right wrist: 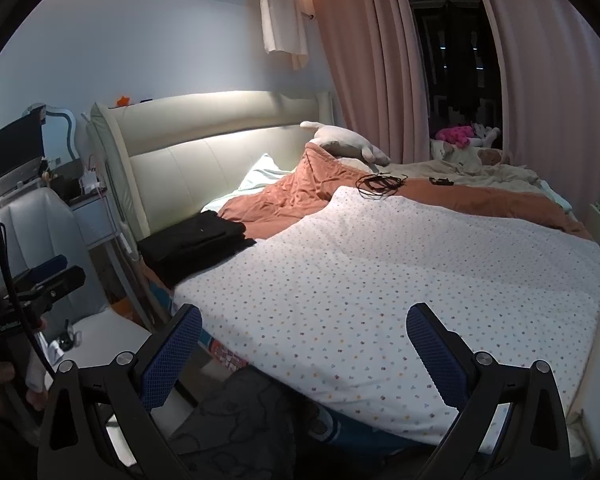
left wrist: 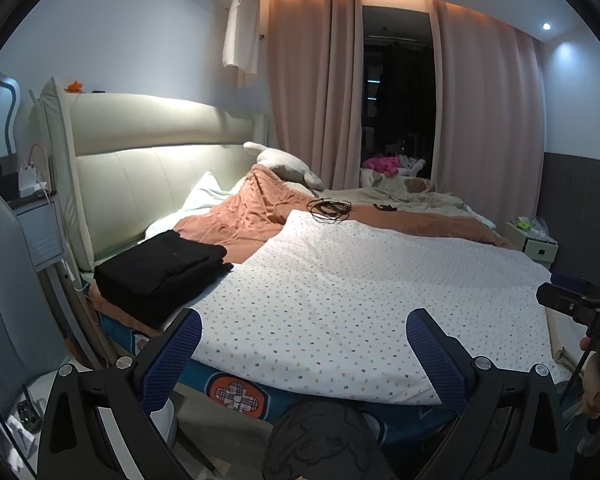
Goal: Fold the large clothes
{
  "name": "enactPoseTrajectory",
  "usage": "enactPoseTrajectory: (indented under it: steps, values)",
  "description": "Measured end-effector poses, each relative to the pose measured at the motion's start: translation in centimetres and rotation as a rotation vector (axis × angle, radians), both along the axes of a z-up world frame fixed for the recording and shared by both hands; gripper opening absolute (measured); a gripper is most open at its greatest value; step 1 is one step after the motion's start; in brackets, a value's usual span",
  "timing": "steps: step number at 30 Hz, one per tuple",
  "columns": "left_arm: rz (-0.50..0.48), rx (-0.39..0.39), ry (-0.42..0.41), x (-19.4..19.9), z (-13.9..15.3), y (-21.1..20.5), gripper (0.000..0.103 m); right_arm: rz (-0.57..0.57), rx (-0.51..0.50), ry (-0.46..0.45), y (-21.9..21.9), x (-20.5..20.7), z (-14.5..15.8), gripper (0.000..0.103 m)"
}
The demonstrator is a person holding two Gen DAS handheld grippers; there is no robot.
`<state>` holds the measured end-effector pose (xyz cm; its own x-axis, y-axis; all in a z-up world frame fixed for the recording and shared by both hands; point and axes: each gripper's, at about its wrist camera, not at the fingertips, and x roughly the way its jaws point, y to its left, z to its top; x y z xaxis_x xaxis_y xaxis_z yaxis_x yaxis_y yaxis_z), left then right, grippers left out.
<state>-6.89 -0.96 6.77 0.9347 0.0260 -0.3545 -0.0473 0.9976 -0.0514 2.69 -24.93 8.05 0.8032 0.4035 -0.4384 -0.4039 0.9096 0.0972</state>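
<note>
A folded black garment [left wrist: 164, 270] lies in a stack at the bed's left side by the headboard; it also shows in the right wrist view [right wrist: 196, 246]. A dark garment with a drawn pattern [left wrist: 320, 440] hangs below the bed's near edge, also in the right wrist view [right wrist: 244, 416]. My left gripper [left wrist: 304, 340] is open and empty, held above the near edge of the white dotted sheet [left wrist: 360, 288]. My right gripper [right wrist: 304, 336] is open and empty over the same sheet [right wrist: 400, 272]. Each gripper shows at the edge of the other's view.
An orange quilt [left wrist: 252, 212] and a beige blanket lie at the far side, with a coil of black cable [left wrist: 330, 208] and a white plush pillow [left wrist: 284, 162]. A padded headboard [left wrist: 148, 168] stands at left, a nightstand [left wrist: 534, 240] at right, pink curtains behind.
</note>
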Motion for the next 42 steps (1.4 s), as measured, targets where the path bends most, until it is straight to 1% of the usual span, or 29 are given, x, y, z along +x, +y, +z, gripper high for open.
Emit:
enactPoseTrajectory:
  steps: [14,20,42]
  values:
    - [0.001,0.008,0.002,-0.1,0.0,-0.3,0.102,-0.008,0.015,0.016,-0.7,0.1,-0.5,0.102]
    - [-0.003,-0.001,0.008,-0.2,0.1,-0.4,0.102,-0.009,0.022,0.026,-0.9,0.3,-0.6,0.102]
    - [0.001,-0.010,-0.020,-0.5,0.5,-0.3,0.102,-0.010,0.017,0.028,-1.2,0.3,-0.5,0.102]
